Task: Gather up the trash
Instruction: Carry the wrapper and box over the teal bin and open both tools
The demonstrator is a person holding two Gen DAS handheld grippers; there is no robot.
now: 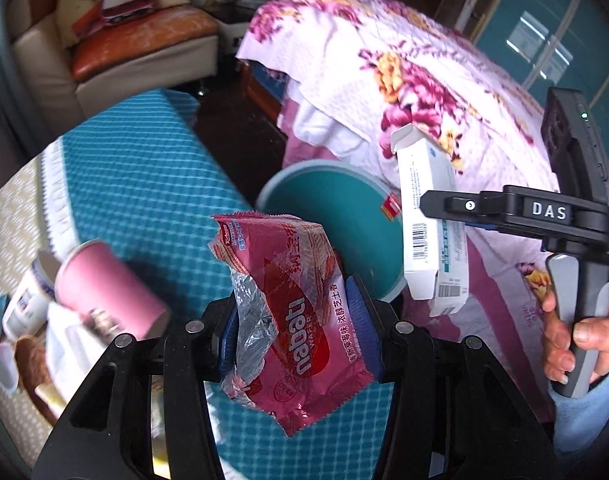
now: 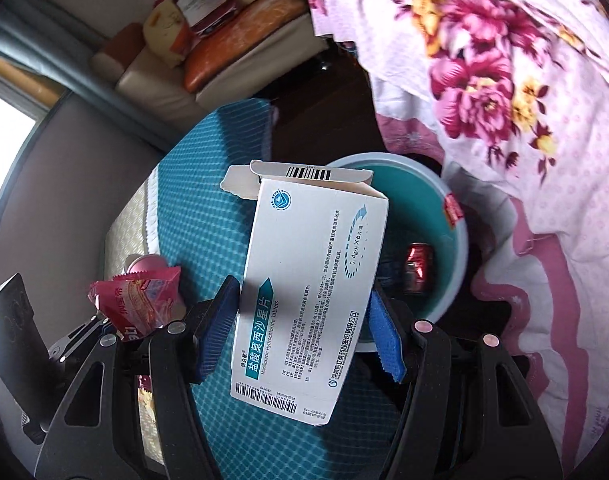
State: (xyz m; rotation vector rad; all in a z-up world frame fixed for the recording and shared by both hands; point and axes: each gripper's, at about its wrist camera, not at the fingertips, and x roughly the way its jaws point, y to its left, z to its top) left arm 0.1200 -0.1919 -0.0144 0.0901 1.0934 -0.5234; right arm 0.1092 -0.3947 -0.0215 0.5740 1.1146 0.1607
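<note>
One red can (image 2: 418, 267) inside the teal bin (image 2: 450, 276)

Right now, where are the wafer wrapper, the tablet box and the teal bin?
wafer wrapper (image 1: 300, 320), left wrist view, its printed front.
tablet box (image 2: 308, 280), right wrist view, its white front face.
teal bin (image 2: 408, 184), right wrist view, its inner wall.

Glossy plastic wrapper (image 1: 292, 320) (matt cardboard box (image 2: 308, 292))

Printed "nabati WAFER" in white on the pink wafer wrapper (image 1: 300, 320) pinched between the left jaws. Lettered "DAS" on the right gripper (image 1: 436, 208). On the white medicine box (image 2: 304, 292) between the right jaws: "盐酸莫西沙星片", "Hydrochloride Tablets", "0.4g/片×6片/盒", barcodes at both ends.
</note>
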